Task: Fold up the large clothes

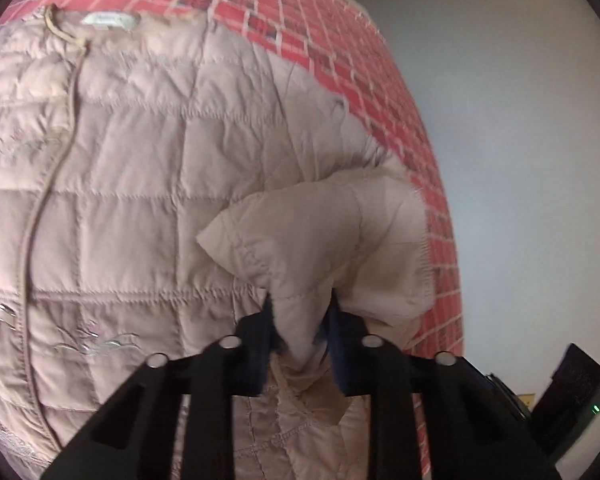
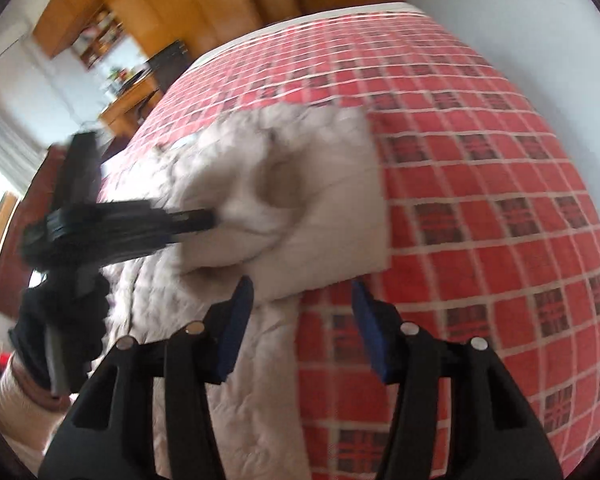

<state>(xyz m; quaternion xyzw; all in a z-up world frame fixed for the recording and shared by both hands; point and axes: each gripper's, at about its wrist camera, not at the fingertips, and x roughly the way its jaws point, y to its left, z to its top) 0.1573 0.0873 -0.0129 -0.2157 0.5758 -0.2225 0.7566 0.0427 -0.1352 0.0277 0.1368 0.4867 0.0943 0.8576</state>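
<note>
your left gripper [image 1: 300,316] is pinching the sleeve [image 1: 320,232] of the quilted jacket [image 1: 120,180] lying on the checked bedspread [image 2: 480,200]. your right gripper [image 2: 302,308] is wide apart, holding nothing. folding looks barely begun; the body lies spread flat.

Jacket [image 1: 132,184] spread on bed [image 2: 480,184]; sleeve [image 1: 324,236] lifted over its right side, between left gripper [image 1: 300,312] fingers. Wardrobe [image 2: 204,4], desk [image 2: 130,104] beyond bed, far left.
</note>
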